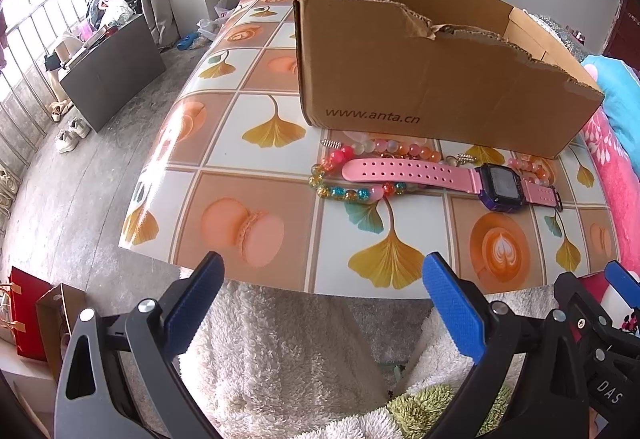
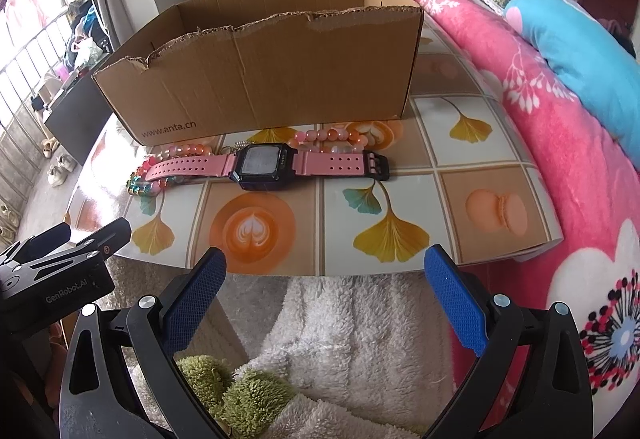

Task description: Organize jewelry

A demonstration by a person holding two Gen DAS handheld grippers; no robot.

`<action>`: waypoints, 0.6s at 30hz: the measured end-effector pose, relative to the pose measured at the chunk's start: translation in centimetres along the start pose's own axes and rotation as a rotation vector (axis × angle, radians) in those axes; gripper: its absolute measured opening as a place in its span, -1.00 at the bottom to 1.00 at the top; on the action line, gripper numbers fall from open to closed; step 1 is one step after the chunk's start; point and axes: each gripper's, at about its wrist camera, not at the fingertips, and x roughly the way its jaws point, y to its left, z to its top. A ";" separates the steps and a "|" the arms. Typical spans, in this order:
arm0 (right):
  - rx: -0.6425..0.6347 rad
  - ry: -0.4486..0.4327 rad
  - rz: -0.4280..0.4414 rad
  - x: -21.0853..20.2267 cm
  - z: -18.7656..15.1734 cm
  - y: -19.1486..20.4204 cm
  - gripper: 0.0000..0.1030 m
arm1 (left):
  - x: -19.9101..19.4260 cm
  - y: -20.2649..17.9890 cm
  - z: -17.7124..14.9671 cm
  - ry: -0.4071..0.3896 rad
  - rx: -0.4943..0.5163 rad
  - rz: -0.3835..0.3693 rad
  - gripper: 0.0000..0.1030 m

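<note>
Watch (image 2: 264, 165), beads (image 1: 352, 175), box (image 2: 256, 79) on counter (image 2: 400, 199), ahead of left fingers (image 1: 208, 295) and right fingers (image 2: 452, 299); both pairs apart, empty

Left hand-held gripper (image 1: 322, 271) and right hand-held gripper (image 2: 324, 265), jaws wide apart, empty.

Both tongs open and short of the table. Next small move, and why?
Probably bring the right tongs forward over the pink watch. It lies flat on the beads in front of the cardboard box, so it should come off first. Both tongs are open and empty, the left tongs too.
</note>
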 end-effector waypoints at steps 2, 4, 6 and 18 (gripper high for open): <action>-0.003 -0.002 -0.003 0.0 0.0 0.1 0.85 | 0.0 0.1 -0.1 -0.003 -0.001 0.002 0.89; -0.006 -0.001 -0.007 0.0 0.0 0.2 0.84 | 0.1 0.2 -0.2 -0.007 -0.001 0.003 0.89; -0.006 -0.004 -0.012 0.1 0.1 0.2 0.84 | 0.2 0.4 -0.2 -0.012 0.002 0.003 0.89; -0.007 -0.028 -0.097 2.2 1.9 -1.5 0.84 | 2.6 -0.4 1.2 -0.029 0.076 -0.005 0.89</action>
